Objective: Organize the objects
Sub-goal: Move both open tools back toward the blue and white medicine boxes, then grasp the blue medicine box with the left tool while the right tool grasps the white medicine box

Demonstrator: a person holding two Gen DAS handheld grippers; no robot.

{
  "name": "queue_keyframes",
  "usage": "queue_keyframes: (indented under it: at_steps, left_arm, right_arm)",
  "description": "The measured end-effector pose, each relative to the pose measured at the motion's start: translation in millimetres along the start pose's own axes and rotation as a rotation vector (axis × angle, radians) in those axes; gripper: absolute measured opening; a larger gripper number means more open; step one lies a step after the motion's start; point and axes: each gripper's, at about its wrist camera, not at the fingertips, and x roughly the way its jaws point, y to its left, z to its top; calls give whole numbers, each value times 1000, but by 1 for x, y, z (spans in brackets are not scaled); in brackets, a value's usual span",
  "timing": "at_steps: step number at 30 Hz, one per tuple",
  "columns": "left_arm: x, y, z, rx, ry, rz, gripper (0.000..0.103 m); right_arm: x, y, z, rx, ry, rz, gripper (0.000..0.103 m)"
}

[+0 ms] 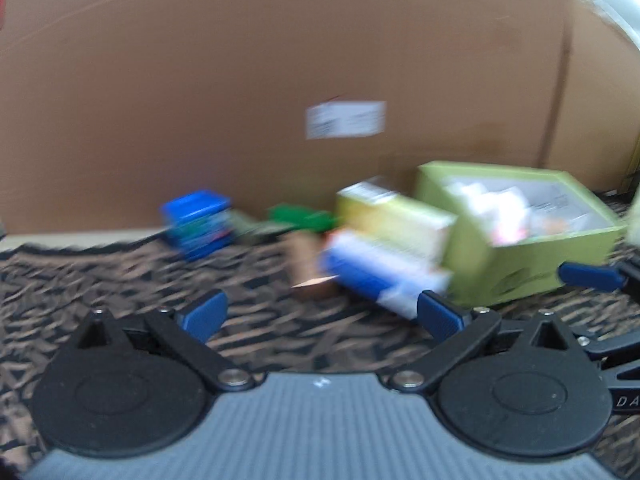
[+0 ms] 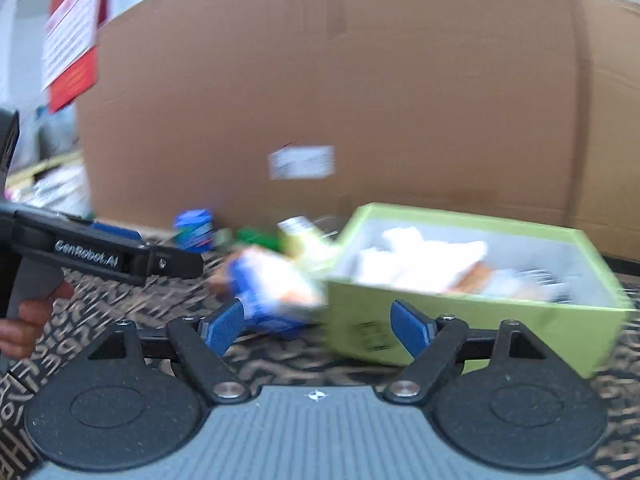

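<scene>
Both grippers empty, jaws spread, over a loose pile beside the green box.

I find my left gripper (image 1: pixel 322 314) and right gripper (image 2: pixel 318 326) each with blue fingers wide apart and nothing between them. The green box (image 2: pixel 400 320), open-topped and already holding white and orange packets, sits on the patterned cloth (image 1: pixel 100 280). Against its left wall lean a blue-white carton (image 1: pixel 380 276) and a yellow-green carton (image 1: pixel 394 220). Both views are blurred, so I judge a grab now risks clipping the box wall or toppling the leaning cartons. Further left lie a blue stack (image 1: pixel 198 222) and a green item (image 1: pixel 300 216). The large cardboard wall (image 1: pixel 280 60) closes off the rear. In the right view the left gripper crosses at left, so the two could collide.
</scene>
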Motion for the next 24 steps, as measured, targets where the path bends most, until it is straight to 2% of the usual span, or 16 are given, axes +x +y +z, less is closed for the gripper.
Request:
queue_keyframes:
  at_steps: [2,5,7,9,10,11,12,16,19,20,21,23,24]
  left_arm:
    - [3,26,-9,-18,20,30,103]
    - [6,54,-17,-56,31,15,103]
    - [9,65,-17,-82,37,-1,103]
    - [10,68,-16,-93,42,-22,103]
    - [10,67,-15,-90,40,-24,103]
    - [9,66,-15,-84,36,-22,103]
    - [8,63,-15,-77,30,-22,103]
    - [7,54,-13,-70,22,-19,103]
    - [3,49,-12,-71,22,-30,103]
    - [1,46,-12,-64,24,-31,103]
    - [0,44,-12,-51,27,-27,103]
    - [-4,39,-15,-27,29,-15,103]
    - [-5,38,-16,-17,32,-8,103]
  right_arm:
    - [21,30,-1,-79,31,0,80]
    - [50,64,2,-197,68,-24,71]
    - [73,76,3,-240,102,-46,70]
    - [90,82,3,-299,116,-97,69]
    - [95,84,1,-335,115,-129,63]
    - [102,87,-1,-363,122,-159,52]
    - [107,88,-3,-380,136,-185,47]
    - [105,97,-9,-485,105,-222,40]
    - [83,113,-14,-520,124,-156,40]
    - [76,118,-15,-535,134,-119,36]
    - [66,119,-14,-518,145,-32,36]
    - [50,110,-8,-404,154,130,37]
    - [44,101,-5,-352,145,170,37]
